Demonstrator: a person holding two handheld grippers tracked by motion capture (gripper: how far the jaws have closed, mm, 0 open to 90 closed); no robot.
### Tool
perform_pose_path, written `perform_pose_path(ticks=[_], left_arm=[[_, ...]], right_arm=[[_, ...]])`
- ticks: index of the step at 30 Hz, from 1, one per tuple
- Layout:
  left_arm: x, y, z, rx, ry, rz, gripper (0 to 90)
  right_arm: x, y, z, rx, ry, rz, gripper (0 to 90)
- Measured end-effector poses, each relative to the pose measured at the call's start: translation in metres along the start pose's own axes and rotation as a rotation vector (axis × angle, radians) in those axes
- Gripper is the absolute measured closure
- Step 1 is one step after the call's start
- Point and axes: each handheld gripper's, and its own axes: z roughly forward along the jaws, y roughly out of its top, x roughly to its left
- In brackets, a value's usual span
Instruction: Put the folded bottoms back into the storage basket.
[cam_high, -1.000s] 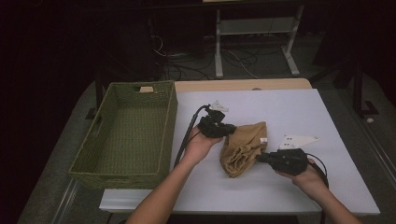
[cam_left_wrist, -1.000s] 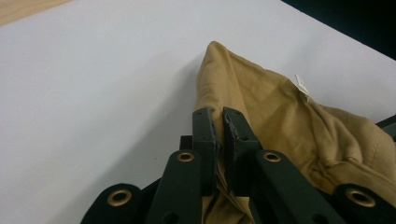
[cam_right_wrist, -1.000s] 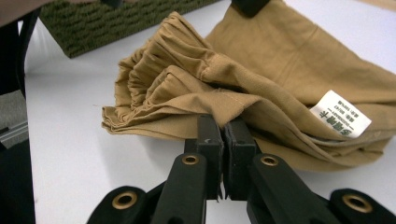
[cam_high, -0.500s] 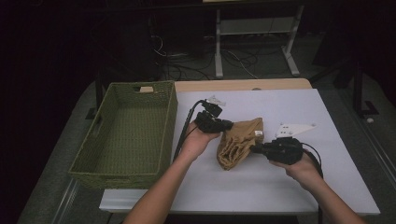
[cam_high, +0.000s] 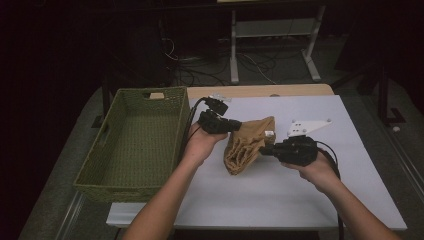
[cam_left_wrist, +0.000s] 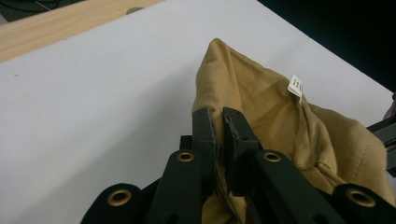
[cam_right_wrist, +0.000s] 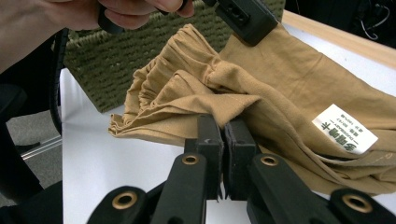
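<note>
- Both grippers are carrying the tan cloth (cam_high: 248, 144) up and a little toward the basket (cam_high: 131, 141) compared with a second ago.
- We are pinching it with the left gripper (cam_high: 236, 125) at one edge and the right gripper (cam_high: 262, 149) at another, jaws nearly closed on fabric.
- We are judging the pick-up done; the cloth is hanging over the white table (cam_high: 280, 195), beside the basket, not yet inside it.
- We are counting one cloth, one basket, two grippers.
</note>
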Motion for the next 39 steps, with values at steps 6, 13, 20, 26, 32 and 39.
perform_pose_path(ticks=[6,13,20,26,32,39], left_arm=[[0.002,0.008,-0.024,-0.014,0.033,0.004,84.2],[0.015,0.009,-0.050,-0.027,0.060,-0.016,84.2],[0.031,0.006,-0.074,-0.044,0.083,-0.035,84.2],[0.046,0.002,-0.093,-0.064,0.093,-0.041,84.2],[0.060,-0.002,-0.106,-0.087,0.095,-0.056,84.2],[0.075,-0.007,-0.125,-0.112,0.106,-0.056,84.2]], right_arm=[[0.004,0.020,0.005,-0.016,0.021,-0.019,86.6],[0.007,0.044,0.016,-0.020,0.045,-0.042,86.6],[0.011,0.064,0.034,-0.020,0.068,-0.061,86.6],[0.017,0.082,0.047,-0.022,0.086,-0.084,86.6],[0.020,0.098,0.060,-0.017,0.096,-0.094,86.7],[0.025,0.116,0.076,-0.019,0.112,-0.103,86.6]])
